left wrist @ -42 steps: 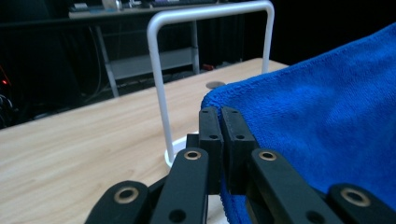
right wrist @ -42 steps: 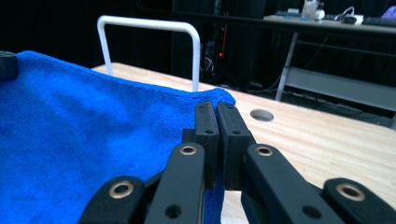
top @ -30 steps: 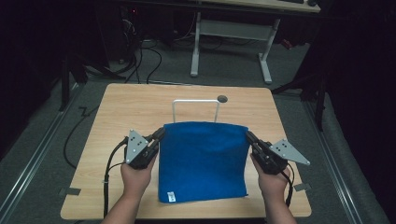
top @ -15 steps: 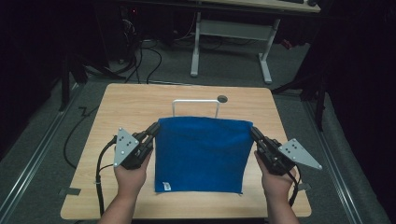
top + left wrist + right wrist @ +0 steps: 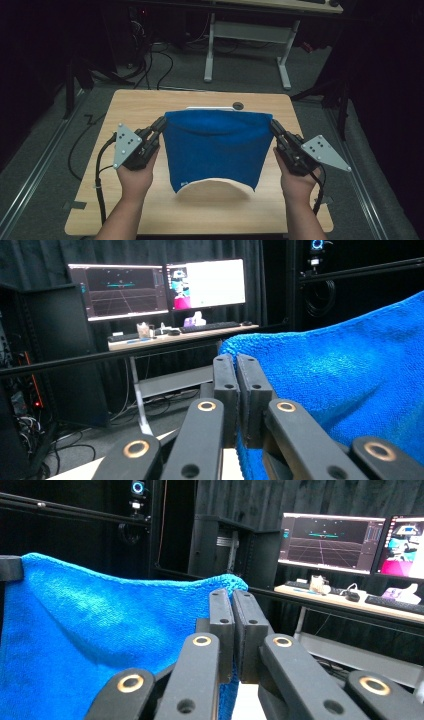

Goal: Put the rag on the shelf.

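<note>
Between the black jaws of the left gripper (image 5: 237, 365), seen in its own view, almost no gap shows: they are pressed together on the top corner of a blue towel (image 5: 345, 375), whose fuzzy edge sits right at the jaw tips. The right gripper (image 5: 232, 600) is the same, its jaws closed flat on the opposite top corner of the towel (image 5: 95, 625).

In the high view the left gripper (image 5: 159, 125) and right gripper (image 5: 274, 126) hold the towel (image 5: 215, 150) up between them, above the middle of a wooden table (image 5: 140, 105). Its top edge sags slightly in the centre. Its lower edge curls, showing a pale cream underside (image 5: 212, 187) near the table's front.

The person's left hand (image 5: 135, 172) and right hand (image 5: 297, 182) grip the tools from below, forearms entering from the bottom edge.

A white object (image 5: 210, 107) behind the towel is mostly covered, so its shape cannot be made out. Whether the towel's lower edge touches the table is hard to tell. Beyond the jaws, a desk with lit monitors (image 5: 160, 287) stands in a dark room.
</note>
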A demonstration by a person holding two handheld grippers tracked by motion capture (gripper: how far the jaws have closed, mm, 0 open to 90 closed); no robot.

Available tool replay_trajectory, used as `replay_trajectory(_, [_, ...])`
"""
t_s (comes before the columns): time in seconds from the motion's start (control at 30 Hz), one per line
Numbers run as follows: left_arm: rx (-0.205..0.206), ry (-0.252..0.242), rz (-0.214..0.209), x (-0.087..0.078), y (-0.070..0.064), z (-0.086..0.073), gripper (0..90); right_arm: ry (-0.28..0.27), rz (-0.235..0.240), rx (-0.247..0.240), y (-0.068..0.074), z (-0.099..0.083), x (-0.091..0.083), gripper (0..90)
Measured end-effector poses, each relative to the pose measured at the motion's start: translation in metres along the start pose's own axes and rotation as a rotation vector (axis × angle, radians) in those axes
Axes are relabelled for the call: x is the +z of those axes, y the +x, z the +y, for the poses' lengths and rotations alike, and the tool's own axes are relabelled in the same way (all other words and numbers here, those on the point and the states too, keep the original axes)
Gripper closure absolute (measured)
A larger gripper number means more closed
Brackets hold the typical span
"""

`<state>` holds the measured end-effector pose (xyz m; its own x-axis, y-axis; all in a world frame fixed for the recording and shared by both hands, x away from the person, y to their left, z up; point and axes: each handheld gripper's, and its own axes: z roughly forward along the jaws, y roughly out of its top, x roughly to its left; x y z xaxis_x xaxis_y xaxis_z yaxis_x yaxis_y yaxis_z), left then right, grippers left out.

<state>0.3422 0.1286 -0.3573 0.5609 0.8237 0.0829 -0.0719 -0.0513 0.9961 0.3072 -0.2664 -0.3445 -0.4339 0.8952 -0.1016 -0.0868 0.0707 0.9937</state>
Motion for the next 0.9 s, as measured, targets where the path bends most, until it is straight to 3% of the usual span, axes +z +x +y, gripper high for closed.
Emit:
replay_trajectory(0.43, [-0.003,0.025,0.024,0.022,0.019,0.004,88.4,0.027,-0.001,0.003,-0.013,0.007,0.025,88.5])
replay_trajectory(0.9, [0.041,0.075,0.049,0.061,0.04,0.018,88.4,0.037,-0.017,0.008,-0.029,0.022,0.055,88.5])
